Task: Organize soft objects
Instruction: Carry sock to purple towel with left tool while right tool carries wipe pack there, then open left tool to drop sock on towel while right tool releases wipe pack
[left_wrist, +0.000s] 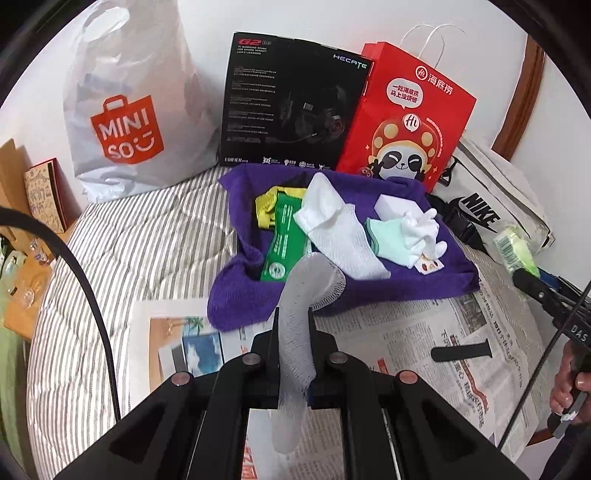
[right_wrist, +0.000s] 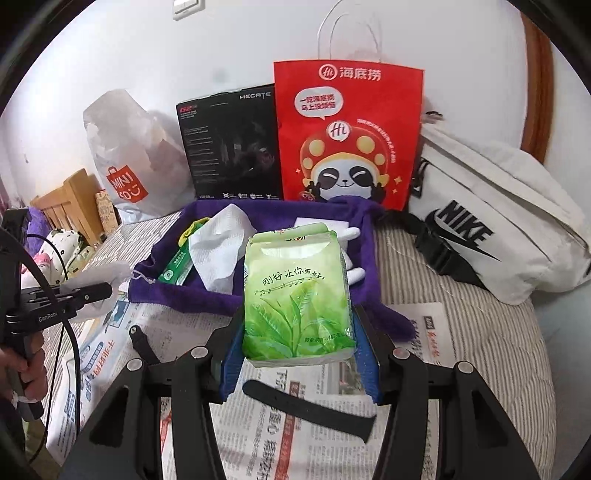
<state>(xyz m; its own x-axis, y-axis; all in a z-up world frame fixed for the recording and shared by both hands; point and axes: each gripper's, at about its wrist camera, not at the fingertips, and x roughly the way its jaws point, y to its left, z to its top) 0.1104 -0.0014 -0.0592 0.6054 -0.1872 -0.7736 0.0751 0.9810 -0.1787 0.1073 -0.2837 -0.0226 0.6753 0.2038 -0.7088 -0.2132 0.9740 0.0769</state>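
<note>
Carry-to-pile step. Left gripper (left_wrist: 292, 332) clamped on white mesh sleeve (left_wrist: 295, 332); right gripper (right_wrist: 299, 343) grips green tissue pack (right_wrist: 297, 295) (both lifted). Purple towel (left_wrist: 436, 266) pile lies at 12 o'clock; next probably reach forward, then release.

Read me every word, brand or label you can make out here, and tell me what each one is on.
"MINISO": white plastic bag
"HECATE", "G2", "EDIFIER": black headset box
"海底捞", "Hi": red paper bag
"NIKE": white pouch
"刚好让你更好": green tissue pack
"GenRobot", partly hidden: left gripper
Newspaper print and the box's small text: too blurred.
</note>
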